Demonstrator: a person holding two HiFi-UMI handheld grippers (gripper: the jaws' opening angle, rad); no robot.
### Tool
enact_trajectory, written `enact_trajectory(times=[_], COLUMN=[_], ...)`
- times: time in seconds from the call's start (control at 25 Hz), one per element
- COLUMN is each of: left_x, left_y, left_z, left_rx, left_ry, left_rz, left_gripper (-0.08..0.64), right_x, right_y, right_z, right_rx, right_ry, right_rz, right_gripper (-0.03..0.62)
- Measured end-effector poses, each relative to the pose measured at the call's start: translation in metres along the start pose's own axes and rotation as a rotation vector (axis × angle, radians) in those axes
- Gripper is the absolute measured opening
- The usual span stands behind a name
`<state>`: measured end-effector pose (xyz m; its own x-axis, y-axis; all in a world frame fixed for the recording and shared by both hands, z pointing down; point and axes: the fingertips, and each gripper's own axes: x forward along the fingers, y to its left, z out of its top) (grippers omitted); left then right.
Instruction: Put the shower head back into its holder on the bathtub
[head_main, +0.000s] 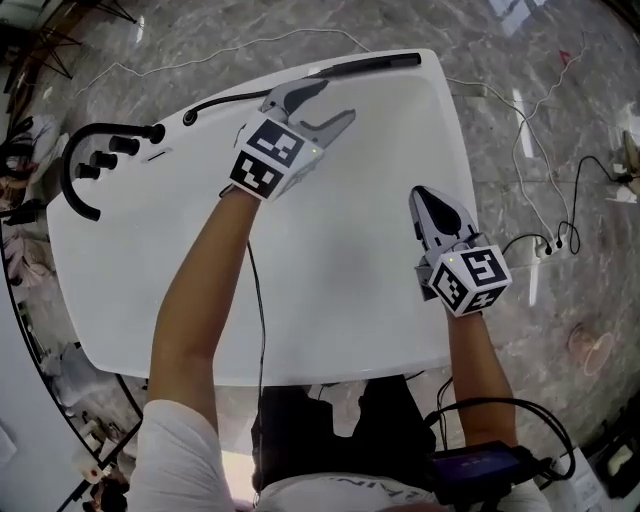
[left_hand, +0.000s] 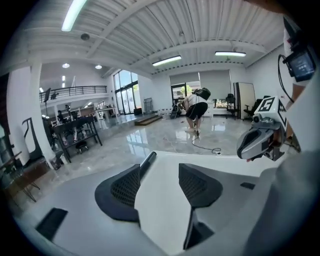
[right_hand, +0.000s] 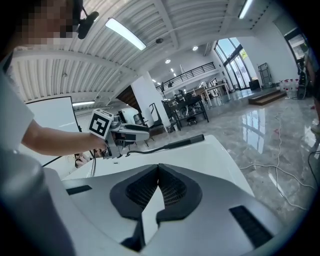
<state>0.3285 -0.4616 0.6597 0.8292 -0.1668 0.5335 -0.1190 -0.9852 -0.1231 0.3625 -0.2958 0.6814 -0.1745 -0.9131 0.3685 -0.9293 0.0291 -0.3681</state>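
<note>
The shower head (head_main: 372, 64) is a slim black wand lying along the far rim of the white bathtub (head_main: 180, 300), with its black hose (head_main: 228, 99) running left to a small fitting (head_main: 190, 118). My left gripper (head_main: 337, 99) hovers just short of the wand, open, with nothing between its jaws. In the left gripper view the wand (left_hand: 148, 162) shows past the left finger, outside the gap of the left gripper (left_hand: 160, 168). My right gripper (head_main: 420, 196) is shut and empty over the tub's right side. The right gripper view shows its jaws (right_hand: 159, 168) together, with the wand (right_hand: 186, 141) farther off.
A curved black faucet (head_main: 72, 175) with black knobs (head_main: 124, 145) sits at the tub's left end. Cables and a power strip (head_main: 556, 243) lie on the marble floor to the right. A person (left_hand: 196, 107) bends over far across the room.
</note>
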Motion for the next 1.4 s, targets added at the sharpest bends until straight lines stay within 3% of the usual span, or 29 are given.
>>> enact_trajectory(times=[0.16, 0.28, 0.4, 0.64, 0.88, 1.16, 1.4], left_x=[0.051, 0.084, 0.119, 0.164, 0.187, 0.195, 0.198], left_y=[0.020, 0.031, 0.029, 0.051, 0.054, 0.053, 0.053], left_z=[-0.011, -0.014, -0.027, -0.036, -0.052, -0.059, -0.077], left_rx=[0.106, 0.123, 0.187, 0.370, 0.405, 0.336, 0.386], left_ry=[0.103, 0.144, 0.251, 0.400, 0.518, 0.599, 0.665], left_rz=[-0.014, -0.049, -0.081, -0.020, -0.080, -0.176, -0.225], left_gripper=[0.241, 0.241, 0.241, 0.252, 0.255, 0.256, 0.267], right_x=[0.008, 0.002, -0.007, -0.011, -0.003, -0.001, -0.005], right_y=[-0.007, 0.001, 0.004, 0.005, -0.006, -0.013, -0.017], right_z=[-0.017, -0.037, -0.052, -0.044, -0.038, -0.044, -0.052], right_rx=[0.013, 0.044, 0.060, 0.045, 0.056, 0.083, 0.106], right_ry=[0.016, 0.034, 0.040, -0.028, -0.055, -0.064, -0.065], right_rz=[0.009, 0.042, 0.066, 0.092, 0.090, 0.085, 0.076], right_gripper=[0.011, 0.011, 0.011, 0.011, 0.011, 0.011, 0.011])
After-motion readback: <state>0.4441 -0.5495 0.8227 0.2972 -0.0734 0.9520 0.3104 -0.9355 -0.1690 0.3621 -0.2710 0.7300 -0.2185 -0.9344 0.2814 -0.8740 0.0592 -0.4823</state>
